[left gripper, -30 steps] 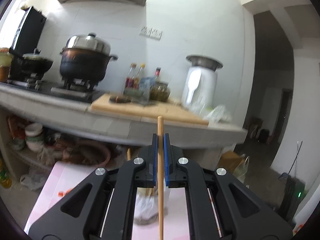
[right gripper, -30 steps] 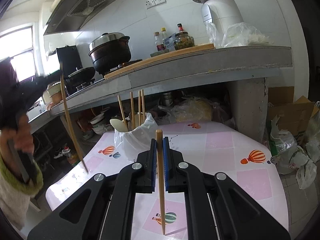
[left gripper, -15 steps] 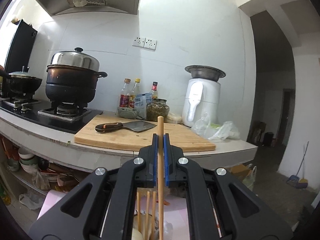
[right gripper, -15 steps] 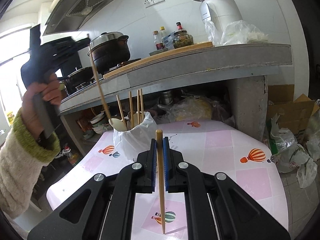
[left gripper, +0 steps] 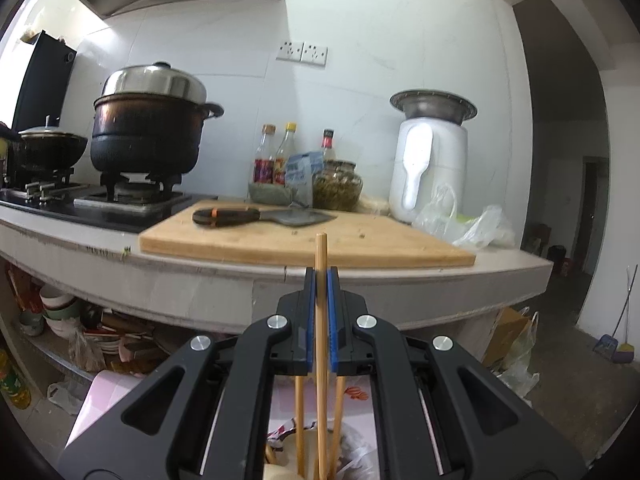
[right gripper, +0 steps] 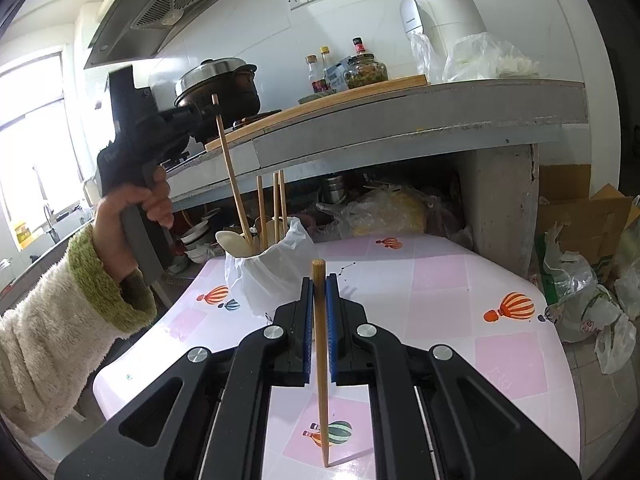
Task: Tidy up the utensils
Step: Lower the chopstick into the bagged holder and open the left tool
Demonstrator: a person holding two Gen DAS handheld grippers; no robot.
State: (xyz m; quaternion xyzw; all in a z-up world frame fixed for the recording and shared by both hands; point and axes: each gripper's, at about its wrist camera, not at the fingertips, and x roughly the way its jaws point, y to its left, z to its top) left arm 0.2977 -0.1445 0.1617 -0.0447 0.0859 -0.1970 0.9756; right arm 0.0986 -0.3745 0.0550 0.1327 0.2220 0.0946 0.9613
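My left tool point(right gripper: 212, 114) grips 1 chopstick point(right gripper: 232, 172), its tip in the utensil holder point(right gripper: 272, 268) on the surface point(right gripper: 440, 292). My right tool point(right gripper: 319, 280) clamps another chopstick point(right gripper: 320, 360) above that surface.

Big steel-lidded pot point(left gripper: 150, 128) on the gas stove point(left gripper: 120, 200). Cleaver point(left gripper: 260, 216) flat on wooden cutting board point(left gripper: 360, 248). Behind it, sauce bottles point(left gripper: 276, 156) and pickle jar point(left gripper: 338, 186). White appliance point(left gripper: 430, 168) beside crumpled plastic bag point(left gripper: 476, 226). Cardboard box point(right gripper: 580, 208) on floor.
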